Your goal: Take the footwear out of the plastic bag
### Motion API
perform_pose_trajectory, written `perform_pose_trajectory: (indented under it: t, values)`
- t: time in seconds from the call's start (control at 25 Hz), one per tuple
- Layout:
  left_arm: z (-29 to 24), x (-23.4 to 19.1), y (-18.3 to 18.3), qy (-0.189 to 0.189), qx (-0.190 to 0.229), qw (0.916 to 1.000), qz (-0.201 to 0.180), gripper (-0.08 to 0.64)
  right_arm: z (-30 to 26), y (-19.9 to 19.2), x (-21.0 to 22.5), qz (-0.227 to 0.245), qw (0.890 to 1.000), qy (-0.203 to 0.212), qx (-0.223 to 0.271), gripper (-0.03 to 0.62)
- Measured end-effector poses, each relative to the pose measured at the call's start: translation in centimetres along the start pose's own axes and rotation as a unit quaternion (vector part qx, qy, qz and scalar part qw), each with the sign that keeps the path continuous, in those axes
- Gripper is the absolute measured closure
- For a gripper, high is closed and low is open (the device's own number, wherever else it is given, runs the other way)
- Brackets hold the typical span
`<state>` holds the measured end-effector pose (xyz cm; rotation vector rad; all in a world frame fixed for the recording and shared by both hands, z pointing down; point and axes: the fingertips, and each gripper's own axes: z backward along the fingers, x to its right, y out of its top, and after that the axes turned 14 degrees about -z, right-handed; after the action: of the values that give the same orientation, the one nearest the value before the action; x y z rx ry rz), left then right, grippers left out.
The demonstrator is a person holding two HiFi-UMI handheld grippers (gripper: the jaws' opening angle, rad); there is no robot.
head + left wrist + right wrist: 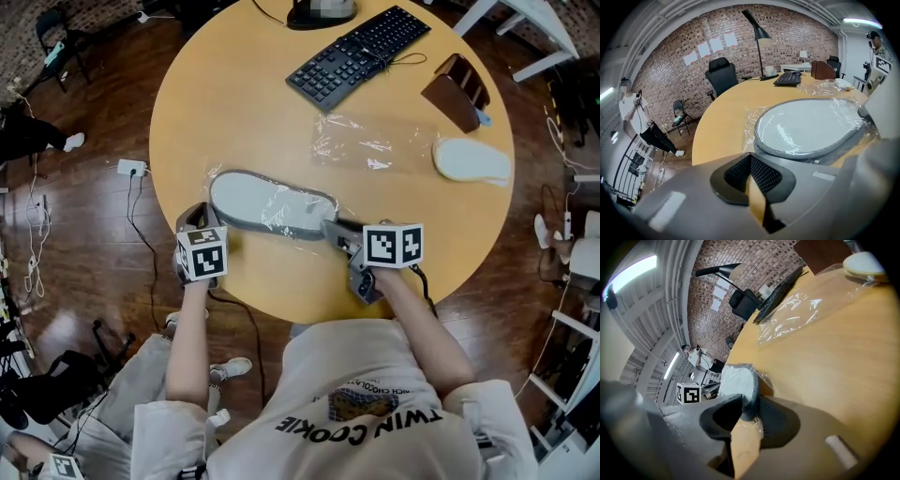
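A grey slipper [267, 202] lies sole-up inside a clear plastic bag [292, 223] on the round wooden table [234, 103], near its front edge. My right gripper [330, 228] is shut on the slipper's right end; in the right gripper view that bagged end [738, 383] sits pinched between the pads of the right gripper [749, 404]. My left gripper [204, 214] rests by the slipper's left end. In the left gripper view the slipper [811, 126] lies ahead of the left gripper [750, 159], whose jaws are together and hold nothing.
A second pale slipper [472, 159] lies bare at the table's right edge, with an empty crumpled plastic bag [366, 141] beside it. A black keyboard [358, 54], a brown box [455, 89] and a lamp base [321, 13] stand at the far side.
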<state>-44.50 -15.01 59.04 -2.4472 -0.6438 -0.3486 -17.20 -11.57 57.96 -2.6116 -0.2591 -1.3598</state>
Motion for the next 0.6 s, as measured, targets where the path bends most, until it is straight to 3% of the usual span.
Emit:
perform_pose_trajectory:
  t: [0.6]
  values:
    - [0.0,0.1,0.1,0.02,-0.023,0.9993,-0.02,0.558,2.8,0.6,1.1,0.027,0.999,-0.016,0.026,0.491]
